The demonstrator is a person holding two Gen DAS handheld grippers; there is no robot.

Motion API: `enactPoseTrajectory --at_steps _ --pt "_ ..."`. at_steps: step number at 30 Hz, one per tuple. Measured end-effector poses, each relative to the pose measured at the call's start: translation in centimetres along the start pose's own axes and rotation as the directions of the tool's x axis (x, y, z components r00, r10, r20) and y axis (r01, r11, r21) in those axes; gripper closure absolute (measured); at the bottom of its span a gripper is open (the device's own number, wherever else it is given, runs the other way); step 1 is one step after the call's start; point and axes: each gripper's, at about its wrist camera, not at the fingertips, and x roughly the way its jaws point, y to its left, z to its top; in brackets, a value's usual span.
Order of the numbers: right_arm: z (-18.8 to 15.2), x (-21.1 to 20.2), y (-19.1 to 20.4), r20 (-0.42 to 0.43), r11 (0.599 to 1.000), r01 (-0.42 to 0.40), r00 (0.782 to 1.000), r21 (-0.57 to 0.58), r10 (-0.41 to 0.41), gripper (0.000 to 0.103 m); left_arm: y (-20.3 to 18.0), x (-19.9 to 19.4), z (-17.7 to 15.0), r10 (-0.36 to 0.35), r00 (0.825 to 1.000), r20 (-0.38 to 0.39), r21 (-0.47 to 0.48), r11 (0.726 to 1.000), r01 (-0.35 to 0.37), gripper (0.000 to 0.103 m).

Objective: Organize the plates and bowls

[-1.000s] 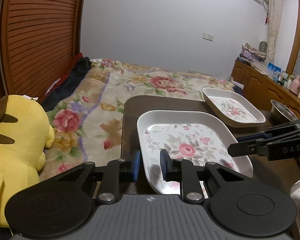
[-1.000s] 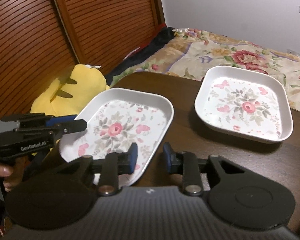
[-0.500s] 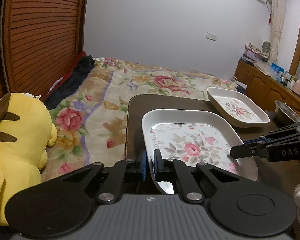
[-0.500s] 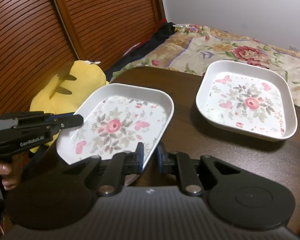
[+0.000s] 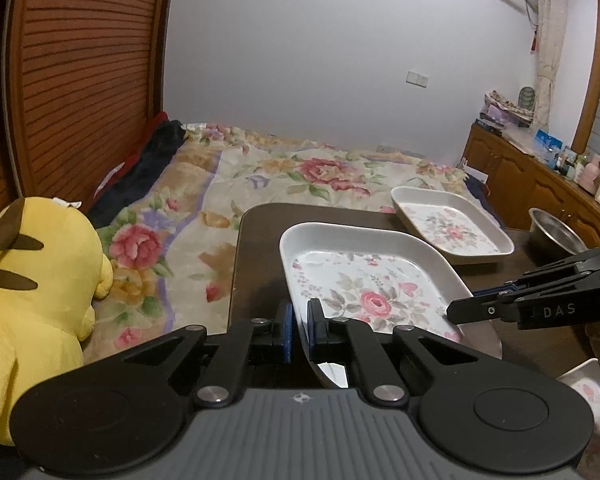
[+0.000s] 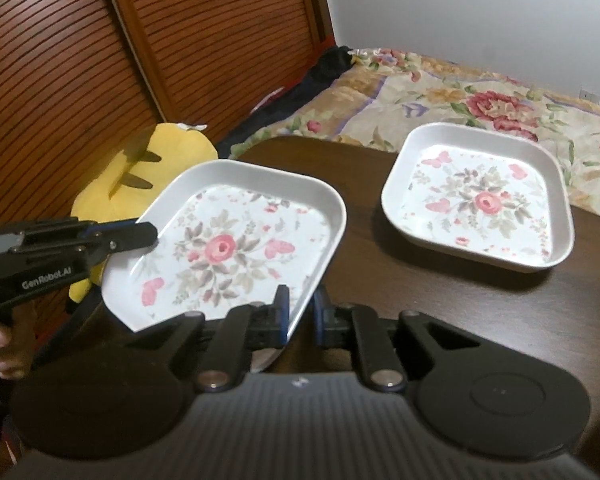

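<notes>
Plate [image 6: 236, 248] rim pinched in both claws, left [image 5: 298, 326] and right [image 6: 300, 316].

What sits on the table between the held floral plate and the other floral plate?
Nothing: in the right wrist view only bare table separates the held plate from the second plate.

A dark brown tabletop [image 6: 364, 240] with rounded corners stands against the bed [image 5: 260, 184], which is spread with a floral quilt. A white floral dish [image 6: 480, 200] lies flat toward the tabletop's far edge, by the bed, and a steel bowl [image 5: 556, 236] sits near its right edge. On the bed, a yellow plush toy [image 5: 32, 300] lies by the tabletop's left side.
</notes>
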Motion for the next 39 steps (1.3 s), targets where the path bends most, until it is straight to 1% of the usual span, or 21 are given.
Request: enactPoseTrajectory --at_steps 9,17,31,39 --pt "-0.5 -3.8 -0.3 0.041 1.000 0.007 0.999 -0.006 -0.007 0.089 -2.6 -2.8 0.6 -0.011 0.999 0.036 0.036 0.999 0.009 0.094" --pt "-1.8 -7.0 -0.7 0.077 1.000 0.022 0.997 -0.008 -0.022 0.089 -5.1 -4.9 0.1 -0.031 0.998 0.055 0.051 0.998 0.028 0.094" --pt "-5.2 -12.1 -3.0 0.096 0.999 0.050 0.994 -0.014 -0.049 0.089 -10.2 -7.0 -1.0 -0.100 0.994 0.048 0.120 0.988 0.094 0.094" --pt "-7.4 -13.9 -4.4 0.102 0.999 0.048 0.994 0.005 -0.049 0.089 -12.4 -7.4 -1.7 -0.138 0.990 0.031 0.148 0.980 0.132 0.094"
